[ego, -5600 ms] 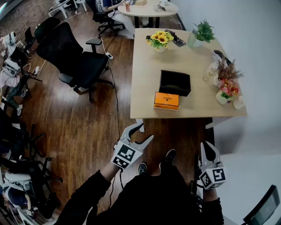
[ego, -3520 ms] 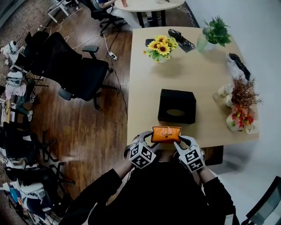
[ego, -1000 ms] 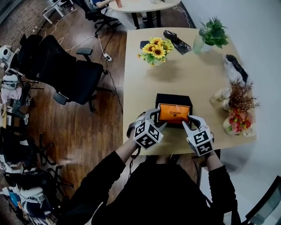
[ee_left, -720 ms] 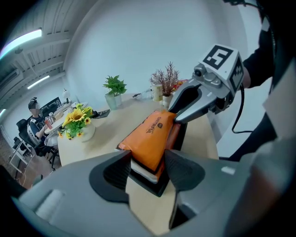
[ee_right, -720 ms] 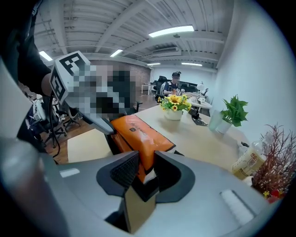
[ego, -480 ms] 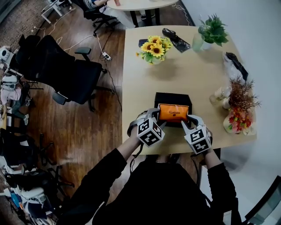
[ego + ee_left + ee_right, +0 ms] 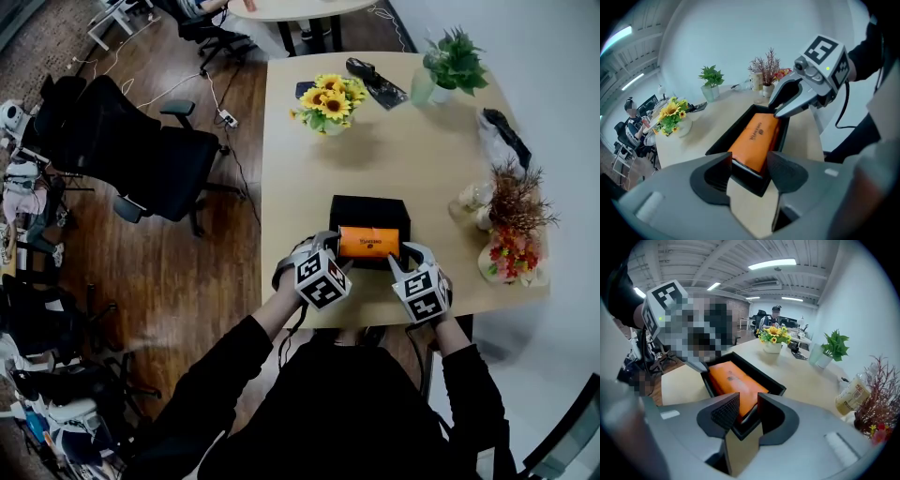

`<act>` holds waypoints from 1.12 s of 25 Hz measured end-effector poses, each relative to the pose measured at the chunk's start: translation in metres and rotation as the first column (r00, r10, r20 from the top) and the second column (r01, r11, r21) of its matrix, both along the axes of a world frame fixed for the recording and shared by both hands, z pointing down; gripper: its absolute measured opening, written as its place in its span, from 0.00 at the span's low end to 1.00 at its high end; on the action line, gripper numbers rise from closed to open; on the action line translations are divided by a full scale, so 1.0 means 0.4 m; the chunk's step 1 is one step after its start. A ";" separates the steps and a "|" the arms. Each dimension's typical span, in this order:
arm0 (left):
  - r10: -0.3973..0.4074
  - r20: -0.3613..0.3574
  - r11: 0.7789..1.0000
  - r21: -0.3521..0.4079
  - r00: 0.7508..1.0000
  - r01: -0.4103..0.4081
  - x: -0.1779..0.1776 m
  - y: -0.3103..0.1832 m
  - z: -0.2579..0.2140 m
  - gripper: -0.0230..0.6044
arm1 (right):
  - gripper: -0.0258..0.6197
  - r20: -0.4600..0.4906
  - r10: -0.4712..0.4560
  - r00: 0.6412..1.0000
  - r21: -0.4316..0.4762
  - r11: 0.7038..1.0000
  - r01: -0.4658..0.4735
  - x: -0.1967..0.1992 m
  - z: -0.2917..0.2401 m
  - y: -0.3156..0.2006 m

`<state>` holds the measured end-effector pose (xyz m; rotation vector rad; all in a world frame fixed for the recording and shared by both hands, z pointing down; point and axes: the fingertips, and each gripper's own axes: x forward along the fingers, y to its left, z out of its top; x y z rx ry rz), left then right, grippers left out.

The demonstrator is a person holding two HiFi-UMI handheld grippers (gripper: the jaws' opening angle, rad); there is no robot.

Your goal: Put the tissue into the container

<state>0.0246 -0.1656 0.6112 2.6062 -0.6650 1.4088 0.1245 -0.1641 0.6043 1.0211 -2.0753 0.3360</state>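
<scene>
The left gripper (image 7: 750,164) has its jaws narrow, pinching the nine o'clock end of the orange tissue pack (image 7: 369,241). The right gripper (image 7: 748,406) has a narrow gap too. Its jaws have just been opening, with the pack's three o'clock end between them and the pads seemingly touching it.

The pack lies lengthwise inside the black container (image 7: 367,206), low between its walls, so the placing looks almost done. The container sits near the six o'clock edge of the table (image 7: 309,169).

The risk, as I judge it, is an uneven release. If one end is freed first, the other may tilt up and catch the rim. Fingers wedged between pack and wall could also drag it out, or nudge the container towards that edge.
</scene>
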 end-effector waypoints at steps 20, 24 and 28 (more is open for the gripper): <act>-0.271 -0.410 0.961 -0.068 0.871 0.267 -0.041 0.114 -0.233 0.40 | 0.28 0.399 0.228 0.888 0.045 0.963 -0.267 0.076 -0.213 0.059; -0.234 -0.493 0.956 0.040 0.838 0.291 -0.069 0.135 -0.355 0.40 | 0.27 0.497 0.235 0.835 0.099 0.941 -0.323 0.097 -0.313 0.094; -0.202 -0.486 0.953 0.101 0.850 0.284 -0.097 0.171 -0.389 0.40 | 0.27 0.499 0.211 0.841 0.176 0.925 -0.336 0.110 -0.370 0.158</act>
